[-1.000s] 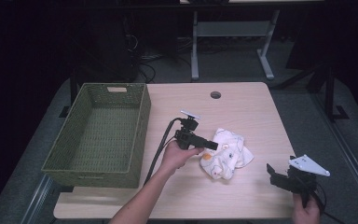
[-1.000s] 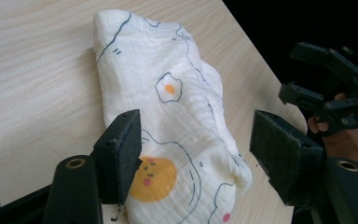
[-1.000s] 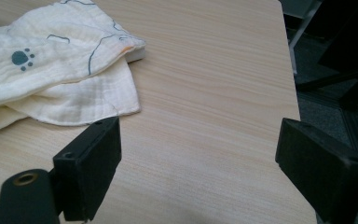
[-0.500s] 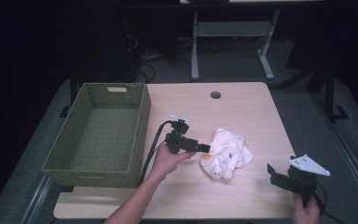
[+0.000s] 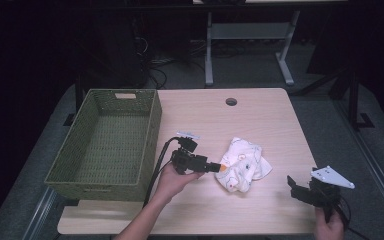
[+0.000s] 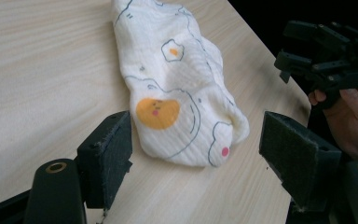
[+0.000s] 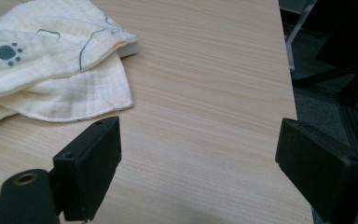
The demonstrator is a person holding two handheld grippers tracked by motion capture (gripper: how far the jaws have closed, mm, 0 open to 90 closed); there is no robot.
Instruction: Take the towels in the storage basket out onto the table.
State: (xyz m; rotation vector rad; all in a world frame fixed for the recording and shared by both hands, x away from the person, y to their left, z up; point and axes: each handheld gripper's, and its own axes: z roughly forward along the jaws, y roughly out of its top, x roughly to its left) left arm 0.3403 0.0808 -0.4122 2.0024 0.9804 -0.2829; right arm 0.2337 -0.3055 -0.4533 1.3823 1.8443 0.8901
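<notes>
**High view: tongs reach for the cloth**

High view shows a big wood bench (image 5: 260,125). On its left side sits a green basket (image 5: 107,142). It has nothing in it. Near the middle of the bench lies a crumpled white cloth (image 5: 242,165) with egg pictures on it. It is well apart from the basket.

The left tongs (image 5: 215,166) are low, just beside the cloth's left end. They are wide open and hold nothing. In the left gripper view the near end of the cloth (image 6: 182,93) lies between the two pads (image 6: 114,149), not yet touched.

The right tongs (image 5: 294,185) wait near the bench's front right corner, apart from the cloth. They are wide open too and hold nothing.

I think the step now is to grab the cloth. To do it well, push the left tongs a bit more over the thick bunched end, then squeeze, so many folds get caught and not one thin edge.

The cloth is a long lump. In the high view its long way runs from front-left to back-right, and its front-left end points at the left tongs.
</notes>
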